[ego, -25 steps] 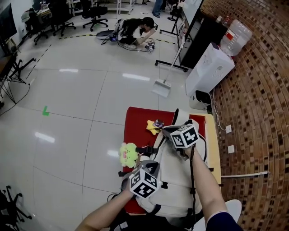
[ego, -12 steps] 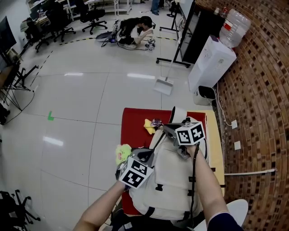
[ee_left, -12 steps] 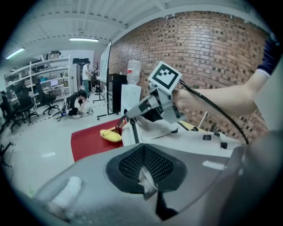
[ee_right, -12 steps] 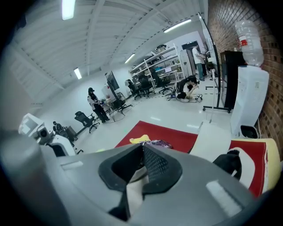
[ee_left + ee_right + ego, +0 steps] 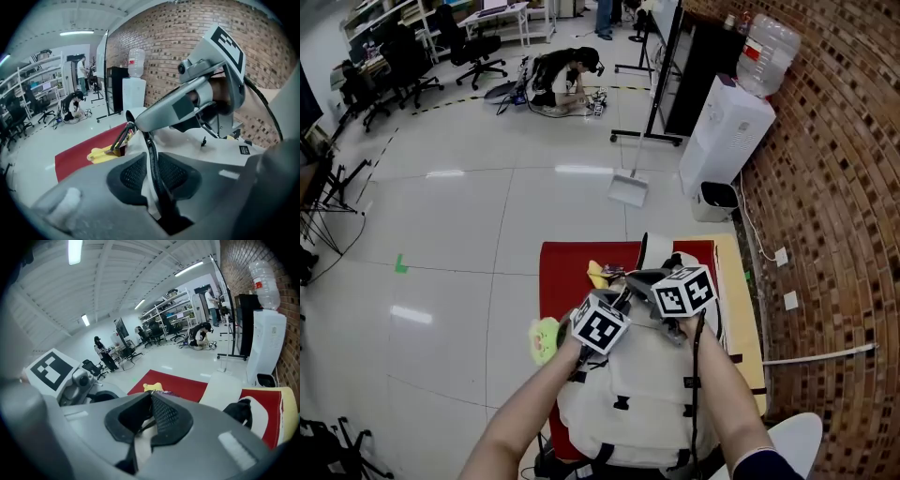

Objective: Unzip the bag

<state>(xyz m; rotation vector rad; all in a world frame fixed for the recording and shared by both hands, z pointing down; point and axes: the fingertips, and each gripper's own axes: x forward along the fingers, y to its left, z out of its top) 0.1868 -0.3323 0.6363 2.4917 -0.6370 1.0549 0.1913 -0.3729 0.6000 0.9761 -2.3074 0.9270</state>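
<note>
The white bag (image 5: 642, 394) lies at the near edge of the tabletop (image 5: 739, 309), its black zipper pull (image 5: 145, 427) clenched in the right hand-held gripper (image 5: 149, 416), while the left hand-held gripper (image 5: 153, 171) is opening around the zipper seam (image 5: 152, 159).

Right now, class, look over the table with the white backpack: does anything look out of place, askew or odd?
The green plush toy, left of the white backpack, sits at the very left edge of the red-covered table and seems to hang partly over it, so it could fall. Nothing looks spilled or damaged.
</note>
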